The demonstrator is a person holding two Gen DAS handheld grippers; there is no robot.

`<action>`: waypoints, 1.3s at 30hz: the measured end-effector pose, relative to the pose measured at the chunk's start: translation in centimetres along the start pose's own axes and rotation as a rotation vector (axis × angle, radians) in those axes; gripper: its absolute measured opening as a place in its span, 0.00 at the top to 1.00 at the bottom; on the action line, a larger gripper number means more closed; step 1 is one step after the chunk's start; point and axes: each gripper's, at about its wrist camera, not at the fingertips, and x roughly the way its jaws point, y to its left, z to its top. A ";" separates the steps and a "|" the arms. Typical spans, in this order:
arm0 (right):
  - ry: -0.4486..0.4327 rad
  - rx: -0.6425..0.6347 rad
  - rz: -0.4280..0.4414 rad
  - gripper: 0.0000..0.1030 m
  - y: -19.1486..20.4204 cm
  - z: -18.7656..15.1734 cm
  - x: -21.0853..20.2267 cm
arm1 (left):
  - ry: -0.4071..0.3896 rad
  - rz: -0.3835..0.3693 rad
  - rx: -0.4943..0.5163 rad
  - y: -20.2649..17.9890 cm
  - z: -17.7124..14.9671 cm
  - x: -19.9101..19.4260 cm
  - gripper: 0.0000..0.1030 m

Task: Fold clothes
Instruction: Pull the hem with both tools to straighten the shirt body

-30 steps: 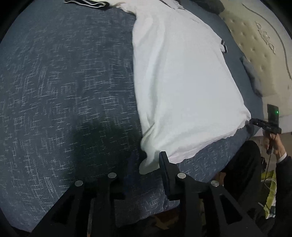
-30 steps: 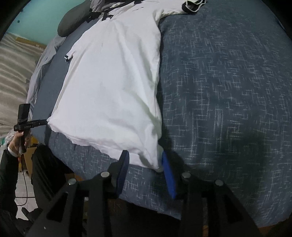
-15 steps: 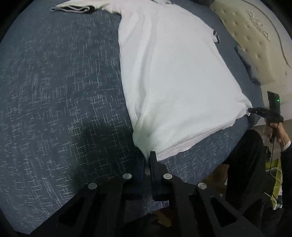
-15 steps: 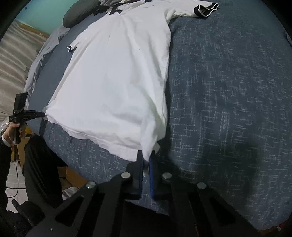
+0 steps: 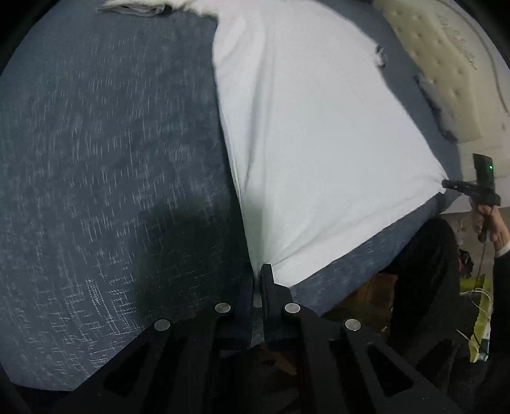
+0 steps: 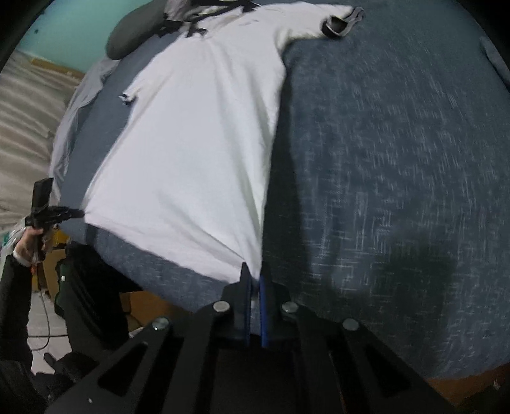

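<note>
Change: a second ago both sets of jaws stood apart over the hem corners; now each is pressed together on cloth, and the hem is drawn taut between them.
Left hand-held gripper (image 5: 257, 280): clamped on the near left hem corner of the white T-shirt (image 5: 312, 133).
Right hand-held gripper (image 6: 254, 281): clamped on the near right hem corner of the same shirt; blue pads pinch the cloth.
Shirt: spread flat on the bed (image 5: 105, 165), collar far, hem near the bed's edge, one sleeve (image 6: 338, 22) stretched out to the far right.
Surface: blue bedspread flecked with white.
Room: cream tufted headboard (image 5: 440, 60) at one side, teal wall (image 6: 73, 35) at the other; a dark pillow (image 6: 134, 35) lies by the collar.
</note>
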 end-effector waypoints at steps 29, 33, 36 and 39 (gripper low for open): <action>-0.062 -0.036 -0.042 0.71 -1.1 -1.0 2.7 | -0.067 -0.005 -0.028 0.3 -0.1 0.9 0.69; -0.066 -0.046 -0.051 0.71 -0.8 -1.1 2.9 | -0.063 0.000 -0.028 0.1 -0.2 1.3 0.69; -0.074 -0.061 -0.061 0.71 -0.3 -1.0 3.1 | -0.055 0.016 -0.009 -0.4 -0.3 2.0 0.69; -0.067 -0.078 -0.073 0.75 0.1 -1.1 3.5 | -0.049 0.007 0.002 -0.9 -0.3 2.5 0.72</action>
